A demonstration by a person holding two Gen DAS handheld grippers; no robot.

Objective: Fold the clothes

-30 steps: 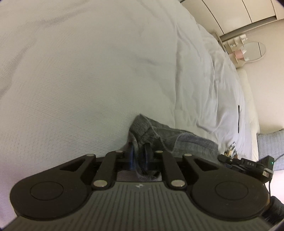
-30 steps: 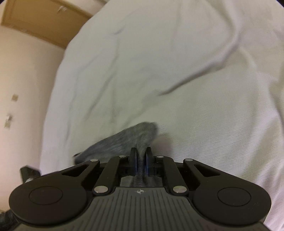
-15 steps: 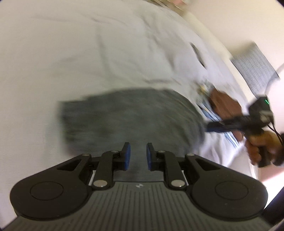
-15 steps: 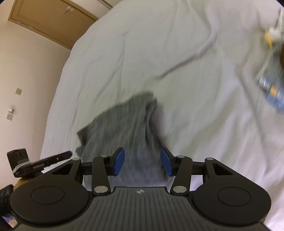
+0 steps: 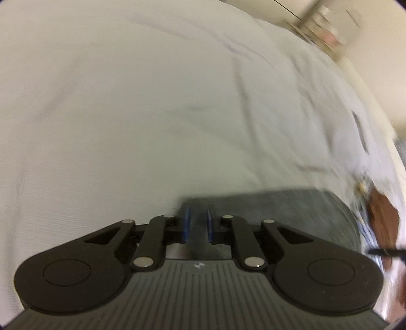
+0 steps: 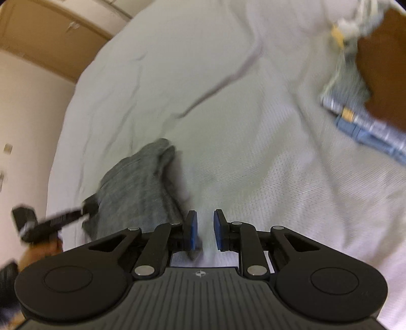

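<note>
1. Left wrist view, count: one left gripper [image 5: 197,223], one grey garment [image 5: 291,215], one white bed cover [image 5: 127,114].
2. Left wrist view, gripper state: the two blue-padded fingers [image 5: 186,223] stand a narrow gap apart with nothing clamped between them. The grey cloth shows through the gap below the fingertips; contact cannot be confirmed.
3. Left wrist view, garment position: the grey garment lies flat on the bed cover directly under and ahead of the fingers, extending toward the right side of the bed. Its far edge runs roughly straight across the cover.
4. Left wrist view, surroundings: one brown item [image 5: 382,210] and a strip of striped fabric [image 5: 365,228] lie just beside the garment's right end, both blurred. Blurred furniture [image 5: 322,15] stands beyond the far right corner of the bed.
5. Right wrist view, count: one right gripper [image 6: 205,229], the same grey garment [image 6: 137,187], the same bed cover [image 6: 228,76].
6. Right wrist view, gripper state: the fingers stand a moderate gap apart and hold nothing; white cover shows between the pads.
7. Right wrist view, garment position: the garment lies bunched on the cover ahead and to the left of the fingers, near the left edge of the bed. One fold reaches the left finger [image 6: 190,229]; whether it touches cannot be determined.
8. Right wrist view, surroundings: the other gripper [image 6: 50,223] appears at the garment's left end, blurred. One brown item [image 6: 383,76] rests on a blue striped cloth [image 6: 365,127] toward the far right corner. One wooden door [image 6: 50,33] stands beyond the far left corner.
</note>
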